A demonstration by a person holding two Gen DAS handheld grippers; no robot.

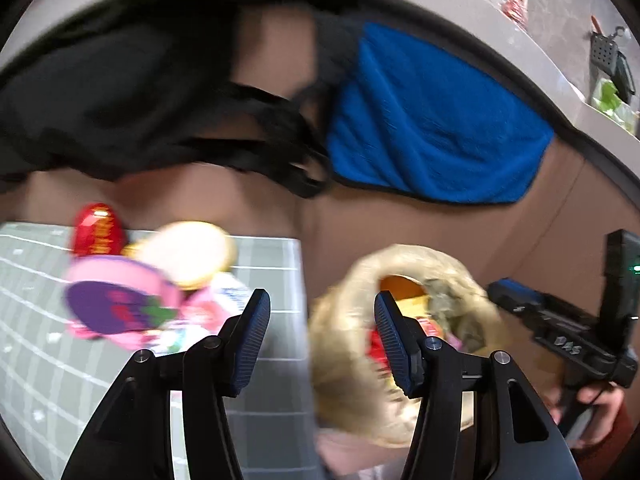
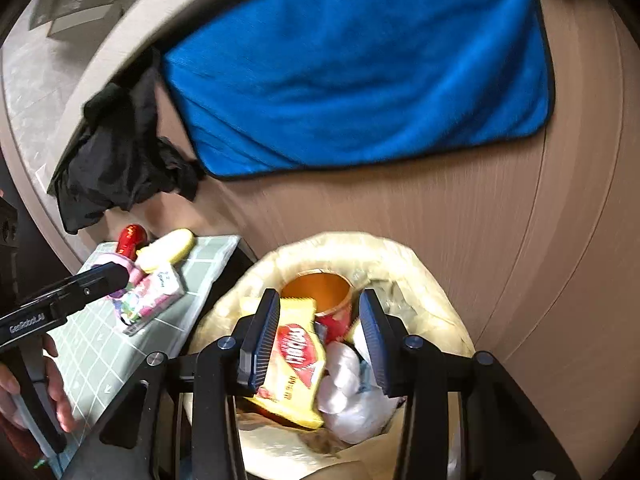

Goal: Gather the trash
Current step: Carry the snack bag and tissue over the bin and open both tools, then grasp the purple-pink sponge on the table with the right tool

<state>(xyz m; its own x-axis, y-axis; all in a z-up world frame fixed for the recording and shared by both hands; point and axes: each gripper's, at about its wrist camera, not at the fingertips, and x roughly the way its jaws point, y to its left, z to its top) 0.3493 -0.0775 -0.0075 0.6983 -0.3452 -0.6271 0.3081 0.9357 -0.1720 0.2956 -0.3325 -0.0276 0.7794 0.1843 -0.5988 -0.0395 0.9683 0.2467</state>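
Note:
A trash bin lined with a pale bag stands below the table edge; it also shows in the left wrist view. Inside lie a yellow snack wrapper, an orange cup and crumpled white tissue. My right gripper is open and empty right over the bin. My left gripper is open and empty over the edge of the green mat. On the mat lie a red wrapper, a pale yellow item, a pink and purple pack and a pink tissue pack.
A blue towel and a black cloth hang on the brown panel behind. The right gripper's body sits right of the bin. A shelf with bottles runs at the far right.

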